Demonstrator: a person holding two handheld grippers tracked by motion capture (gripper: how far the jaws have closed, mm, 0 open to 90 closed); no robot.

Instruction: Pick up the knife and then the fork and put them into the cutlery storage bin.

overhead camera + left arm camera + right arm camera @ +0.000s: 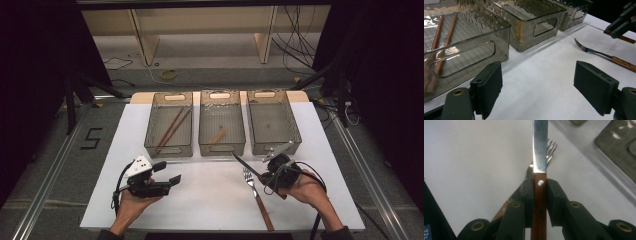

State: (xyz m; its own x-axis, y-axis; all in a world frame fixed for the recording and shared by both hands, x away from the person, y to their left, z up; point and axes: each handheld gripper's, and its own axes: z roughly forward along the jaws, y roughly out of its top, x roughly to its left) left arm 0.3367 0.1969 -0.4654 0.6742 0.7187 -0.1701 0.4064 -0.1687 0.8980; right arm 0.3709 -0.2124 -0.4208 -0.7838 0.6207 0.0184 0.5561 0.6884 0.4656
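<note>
My right gripper (pixel 267 177) (pixel 540 185) is shut on a knife (pixel 245 165) (pixel 540 145) by its wooden handle. The steel blade points up and left toward the bins. Just under it a fork (pixel 257 198) (pixel 599 53) (pixel 552 148) with a wooden handle lies flat on the white table, tines toward the bins. At the front left my left gripper (pixel 169 173) (pixel 541 85) is open, with nothing between its jaws, over bare table.
Three translucent grey bins stand in a row at the back. The left bin (pixel 168 150) (pixel 474 41) holds a pair of brown chopsticks (pixel 172 127) (pixel 439 47). The middle bin (pixel 221 148) holds a small wooden piece (pixel 218 136). The right bin (pixel 275 145) looks bare.
</note>
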